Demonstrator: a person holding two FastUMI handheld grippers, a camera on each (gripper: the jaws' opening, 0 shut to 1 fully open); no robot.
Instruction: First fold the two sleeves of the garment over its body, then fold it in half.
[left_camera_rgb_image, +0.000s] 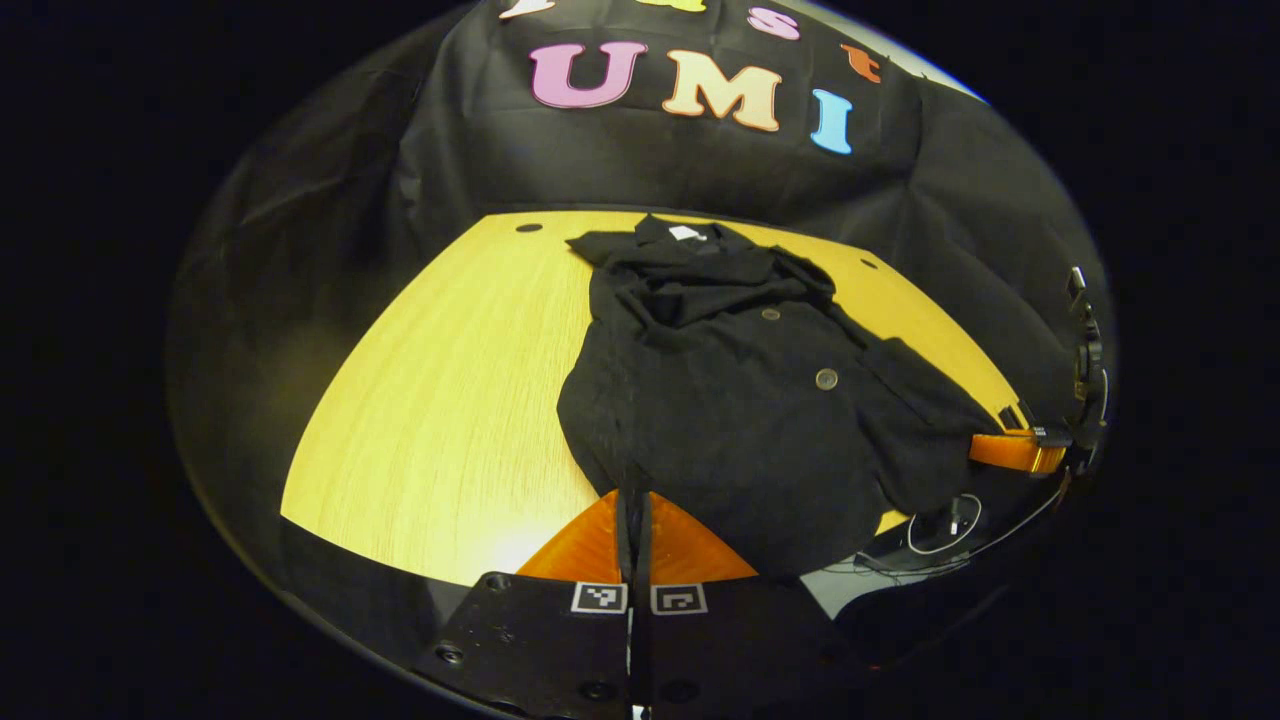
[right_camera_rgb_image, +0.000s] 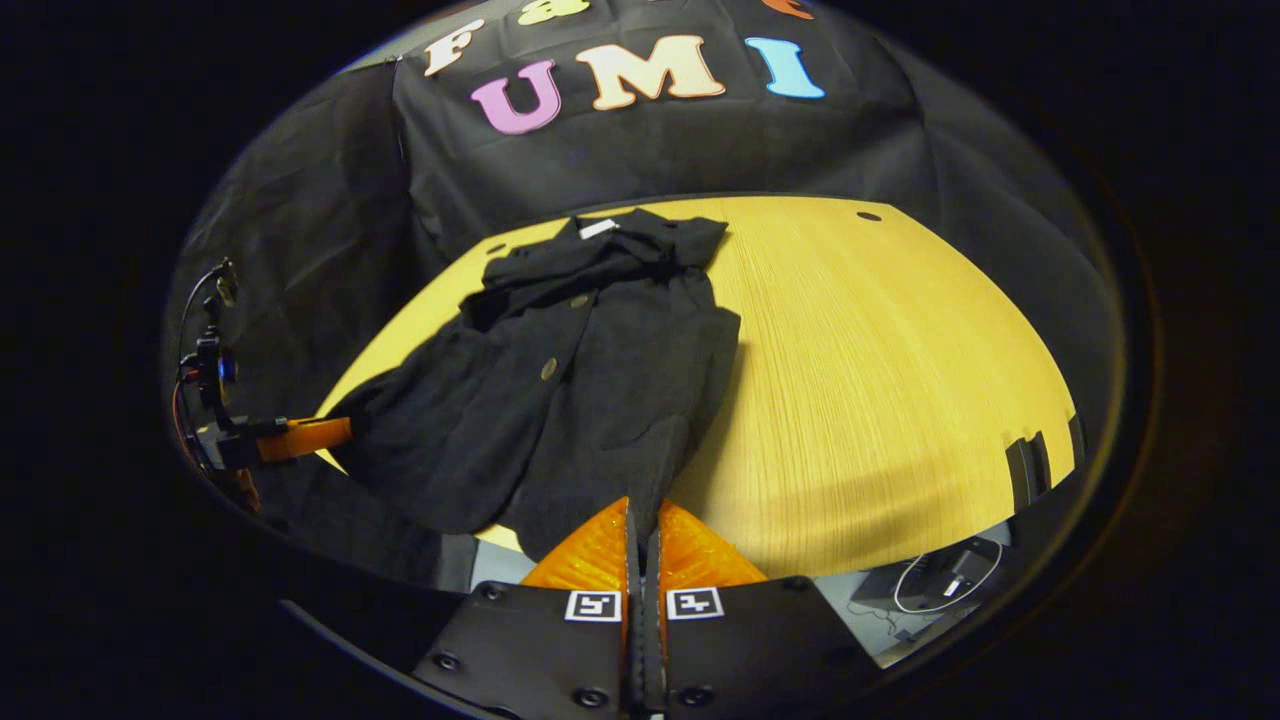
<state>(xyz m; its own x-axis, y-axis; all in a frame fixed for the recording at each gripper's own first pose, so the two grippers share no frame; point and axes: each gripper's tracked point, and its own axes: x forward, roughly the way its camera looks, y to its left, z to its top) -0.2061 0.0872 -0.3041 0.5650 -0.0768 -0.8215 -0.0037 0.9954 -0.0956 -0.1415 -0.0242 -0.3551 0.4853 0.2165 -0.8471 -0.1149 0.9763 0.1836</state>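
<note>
Bench (left_camera_rgb_image: 440, 400): wood-grain top, with the garment (left_camera_rgb_image: 740, 400) lying on it toward the far side, collar at the far edge, hem at the near edge, buttons visible down the front. Both sleeves appear drawn in over the body, so the half-fold looks like the step in hand. Left hand-held gripper (left_camera_rgb_image: 634, 520): fingers closed together on the hem at the near left corner, cloth pinched between them. Right hand-held gripper (right_camera_rgb_image: 644, 525): fingers likewise closed, nipping the near right edge of the hem. Risk 1: the cloth is dark, soft and bunched near the collar; if the two corners are carried forward unevenly, the fold line skews and the body twists. Risk 2: each pinch seems to catch only a thin margin of hem; a quick lift could pull it free on one side and drop that corner. Risk 3: the sleeves lie loose on top and could slide off the body as the hem rises, undoing the first step.
</note>
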